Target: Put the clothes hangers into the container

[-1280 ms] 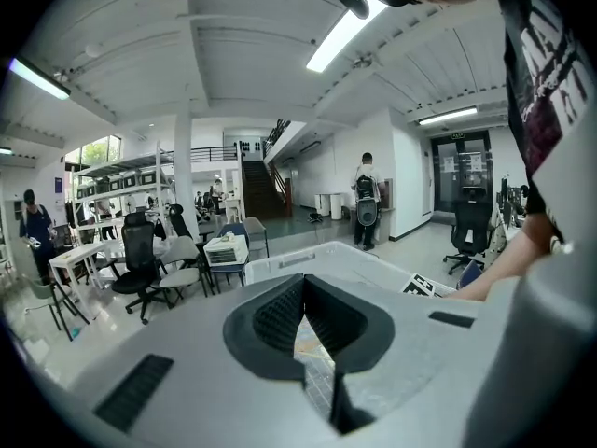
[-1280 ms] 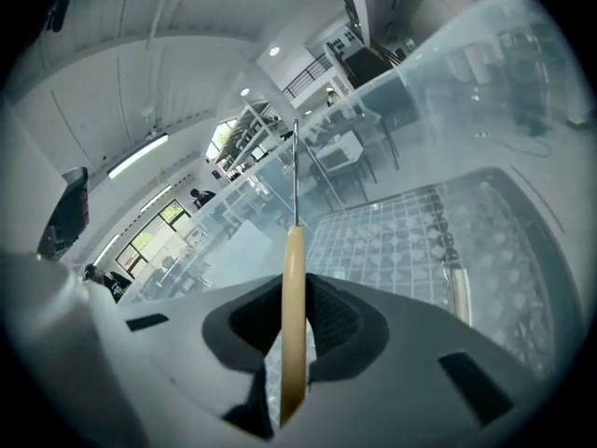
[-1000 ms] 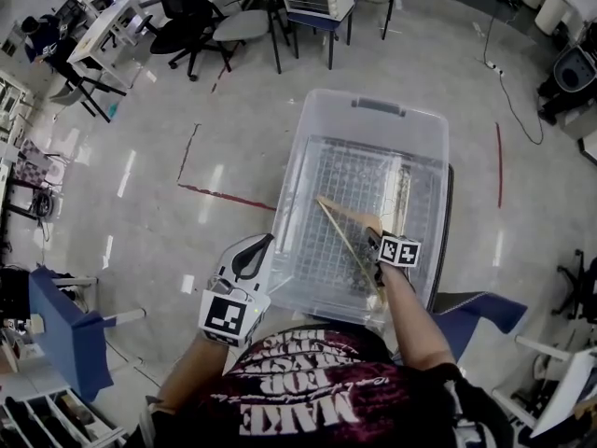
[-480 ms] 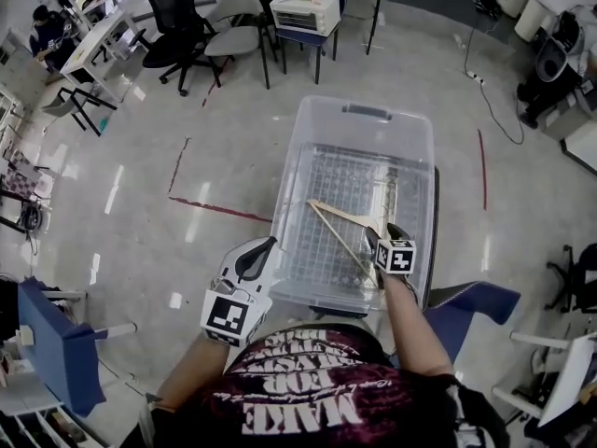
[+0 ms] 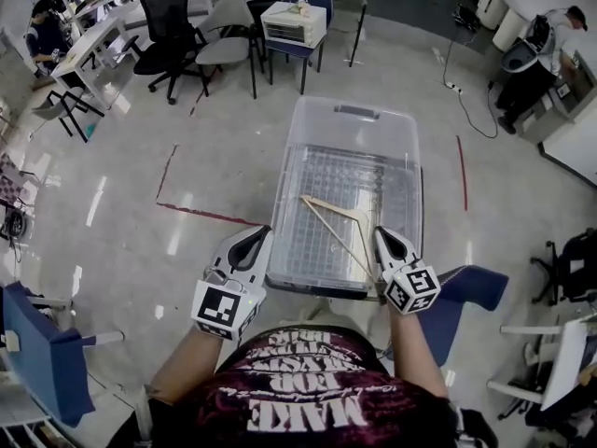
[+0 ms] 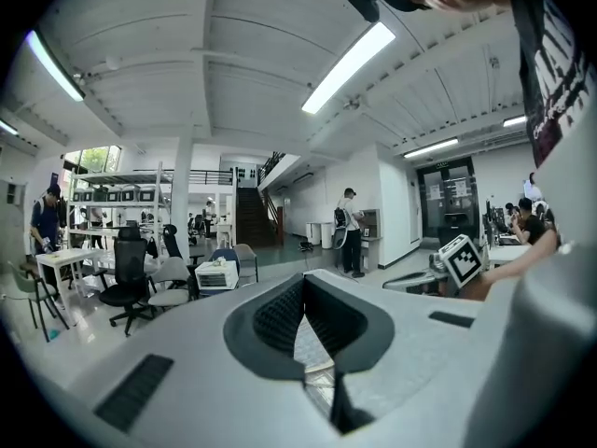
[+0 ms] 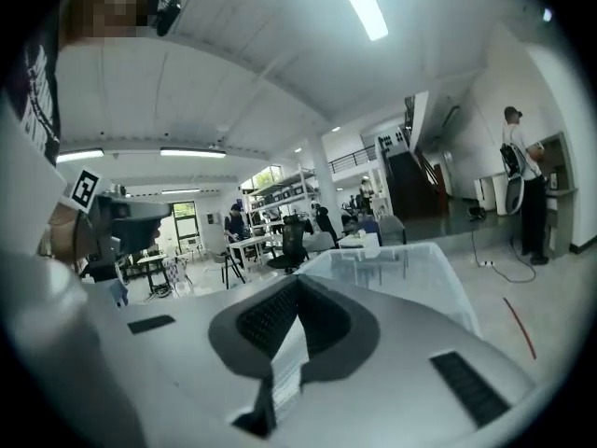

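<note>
So your right claw (image 5: 383, 239) just came up and out of the container (image 5: 353, 110). A second ago it was down inside by the near wall with the hanger (image 5: 336, 207); now it's back above the near rim, level with your left claw (image 5: 257, 238). Its jaws have just been closing and they're clenched on nothing; the view along them only shows the container's far end past the tips.

The hanger stayed behind. It's lying on the wire grid (image 5: 354, 168) at the bottom of the container, just ahead of the right claw and a bit to its left, so roughly between your two claws but further out. It looks flat and settled, with nothing touching it.

Left claw is clenched too and empty, hovering just outside the container's near left corner.

My read is that this hanger is done. I can't spot another hanger anywhere in these views, so either you're finished or the next one is out of sight.
</note>
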`<state>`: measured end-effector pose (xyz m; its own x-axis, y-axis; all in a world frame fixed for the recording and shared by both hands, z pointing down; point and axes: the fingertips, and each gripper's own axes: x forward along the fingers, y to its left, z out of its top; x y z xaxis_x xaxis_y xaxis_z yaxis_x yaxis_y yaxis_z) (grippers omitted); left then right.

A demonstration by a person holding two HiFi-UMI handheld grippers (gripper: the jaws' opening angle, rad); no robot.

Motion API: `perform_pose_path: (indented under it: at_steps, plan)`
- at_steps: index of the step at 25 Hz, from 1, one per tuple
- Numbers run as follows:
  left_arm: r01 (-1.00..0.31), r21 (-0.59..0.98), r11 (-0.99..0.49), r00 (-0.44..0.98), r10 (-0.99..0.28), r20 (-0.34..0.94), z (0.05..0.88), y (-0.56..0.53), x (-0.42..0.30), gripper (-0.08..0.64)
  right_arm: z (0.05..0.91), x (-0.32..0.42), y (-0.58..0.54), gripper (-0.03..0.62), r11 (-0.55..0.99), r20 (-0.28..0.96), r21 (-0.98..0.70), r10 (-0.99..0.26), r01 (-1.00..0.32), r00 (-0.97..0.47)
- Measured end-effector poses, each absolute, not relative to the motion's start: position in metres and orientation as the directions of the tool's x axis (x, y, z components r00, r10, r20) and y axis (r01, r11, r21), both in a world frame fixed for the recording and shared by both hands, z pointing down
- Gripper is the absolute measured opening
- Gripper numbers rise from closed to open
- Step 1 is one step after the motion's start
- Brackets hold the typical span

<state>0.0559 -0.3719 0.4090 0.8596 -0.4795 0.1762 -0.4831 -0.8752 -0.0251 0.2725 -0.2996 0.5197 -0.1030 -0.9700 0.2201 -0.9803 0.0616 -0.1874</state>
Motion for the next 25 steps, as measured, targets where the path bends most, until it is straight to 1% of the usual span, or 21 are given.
perform_pose_path:
  at_steps: [4, 7, 12, 16, 20, 25]
  plan:
    - [-0.480, -0.038, -0.876, 0.864, -0.480, 0.153, 0.400, -0.361, 0.039, 0.006, 0.479, 0.244, -0.277, 0.003, 0.101, 0.192, -0.073, -0.975, -0.992, -0.114]
    - [-0.478, -0.041, -0.877, 0.867, -0.479, 0.134, 0.395, -0.354, 0.028, 0.006, 0.449, 0.230, -0.259, 0.003, 0.124, 0.149, -0.061, -0.980, -0.990, -0.132]
    - [-0.472, -0.029, -0.881, 0.872, -0.472, 0.128, 0.396, -0.342, 0.013, 0.006, 0.411, 0.214, -0.232, 0.003, 0.120, 0.103, -0.033, -0.987, -0.992, -0.123]
    - [-0.455, -0.022, -0.890, 0.881, -0.454, 0.134, 0.403, -0.336, 0.010, 0.006, 0.404, 0.207, -0.223, 0.003, 0.108, 0.098, -0.021, -0.989, -0.994, -0.110]
    - [-0.437, -0.008, -0.899, 0.892, -0.435, 0.128, 0.405, -0.332, 0.012, 0.006, 0.407, 0.199, -0.220, 0.003, 0.105, 0.122, 0.005, -0.987, -0.994, -0.104]
    - [-0.441, -0.008, -0.898, 0.891, -0.438, 0.119, 0.405, -0.338, 0.015, 0.006, 0.411, 0.200, -0.229, 0.003, 0.127, 0.141, 0.012, -0.982, -0.992, -0.124]
